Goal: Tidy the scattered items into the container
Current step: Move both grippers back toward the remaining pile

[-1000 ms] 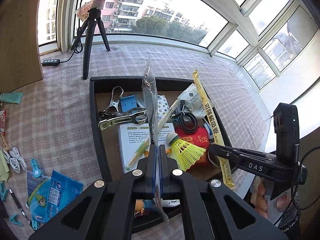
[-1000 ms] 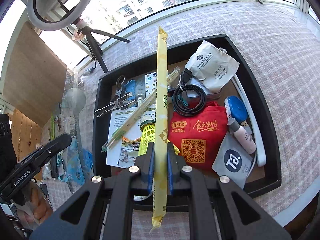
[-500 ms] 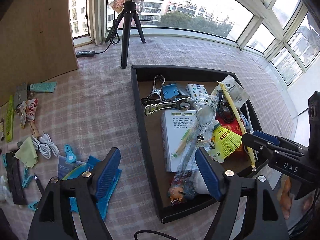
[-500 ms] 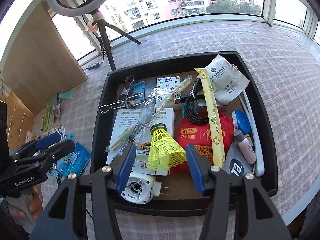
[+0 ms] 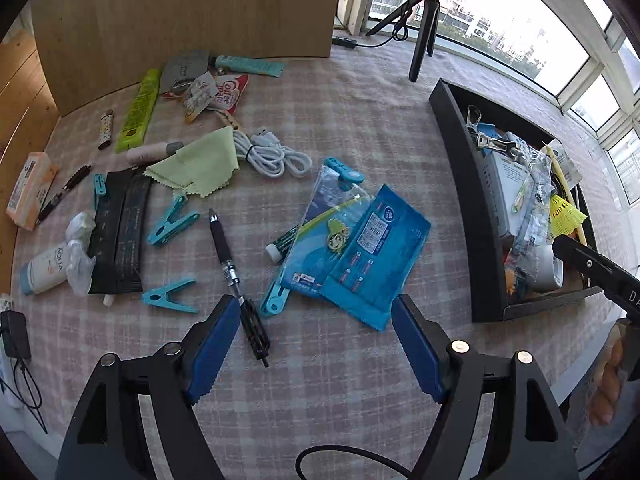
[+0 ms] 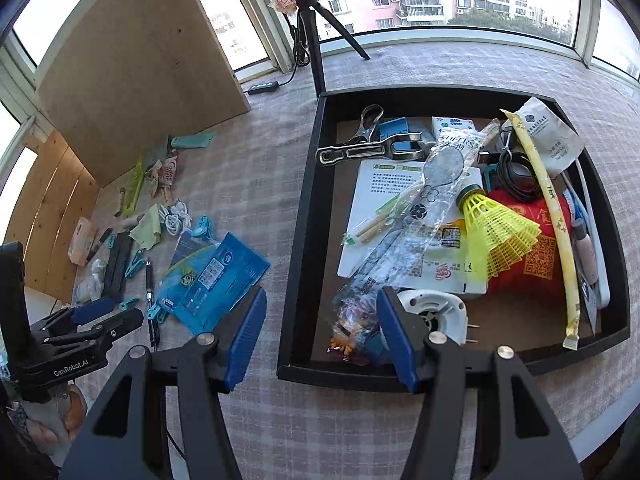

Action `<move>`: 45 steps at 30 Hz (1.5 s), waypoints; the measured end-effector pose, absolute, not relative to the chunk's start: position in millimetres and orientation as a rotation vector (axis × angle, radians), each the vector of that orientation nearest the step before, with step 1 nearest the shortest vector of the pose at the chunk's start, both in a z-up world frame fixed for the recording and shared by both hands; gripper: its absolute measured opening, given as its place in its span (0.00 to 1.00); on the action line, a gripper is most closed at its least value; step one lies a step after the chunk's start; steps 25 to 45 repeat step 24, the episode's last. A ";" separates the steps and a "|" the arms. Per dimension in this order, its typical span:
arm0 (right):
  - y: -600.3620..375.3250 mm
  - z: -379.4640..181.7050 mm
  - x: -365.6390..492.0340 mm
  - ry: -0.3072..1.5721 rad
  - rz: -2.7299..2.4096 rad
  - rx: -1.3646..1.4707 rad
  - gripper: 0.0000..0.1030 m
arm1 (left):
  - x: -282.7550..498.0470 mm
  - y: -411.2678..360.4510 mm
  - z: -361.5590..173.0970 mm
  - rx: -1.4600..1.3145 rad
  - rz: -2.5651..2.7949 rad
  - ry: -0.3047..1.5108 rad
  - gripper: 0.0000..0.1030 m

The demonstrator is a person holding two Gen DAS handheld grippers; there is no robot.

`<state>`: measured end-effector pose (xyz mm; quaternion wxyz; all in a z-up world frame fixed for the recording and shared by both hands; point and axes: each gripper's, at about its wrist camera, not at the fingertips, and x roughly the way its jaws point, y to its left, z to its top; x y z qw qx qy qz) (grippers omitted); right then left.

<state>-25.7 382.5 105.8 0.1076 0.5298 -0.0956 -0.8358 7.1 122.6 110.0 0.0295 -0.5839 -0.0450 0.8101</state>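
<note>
The black tray (image 6: 304,240) holds several items, among them a yellow shuttlecock (image 6: 492,232), a long yellow sachet (image 6: 548,208) and a clear spoon packet (image 6: 420,200). My right gripper (image 6: 320,336) hovers over the tray's front left corner, its jaws opening with nothing gripped. My left gripper (image 5: 316,344) stands wide open and empty above the scattered items on the checked cloth. Just ahead of it lie blue packets (image 5: 356,256), a black pen (image 5: 236,276) and teal clips (image 5: 170,298). The tray (image 5: 456,184) sits to its right.
Farther left lie a white cable (image 5: 272,156), a green cloth (image 5: 200,164), black sachets (image 5: 120,232), a white bottle (image 5: 44,268) and snack packets (image 5: 220,92). A wooden board (image 5: 180,8) stands behind them. A tripod (image 6: 312,40) stands beyond the tray.
Both grippers opened and let go: the clear packet and the yellow sachet now lie in the tray. The left gripper swung left over the scattered items; the right shifted to the tray's left corner.
</note>
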 end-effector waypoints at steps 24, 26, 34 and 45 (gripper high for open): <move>246.1 84.9 17.1 -0.053 -2.382 1.588 0.55 | 76.6 2.4 121.4 -1.744 2.637 -0.335 0.76; 246.1 84.9 17.1 -0.053 -2.382 1.588 0.55 | 76.6 2.4 121.4 -1.744 2.637 -0.335 0.76; 246.1 84.9 17.1 -0.053 -2.382 1.588 0.55 | 76.6 2.4 121.4 -1.744 2.637 -0.335 0.76; 246.1 84.9 17.1 -0.053 -2.382 1.588 0.55 | 76.6 2.4 121.4 -1.744 2.637 -0.335 0.76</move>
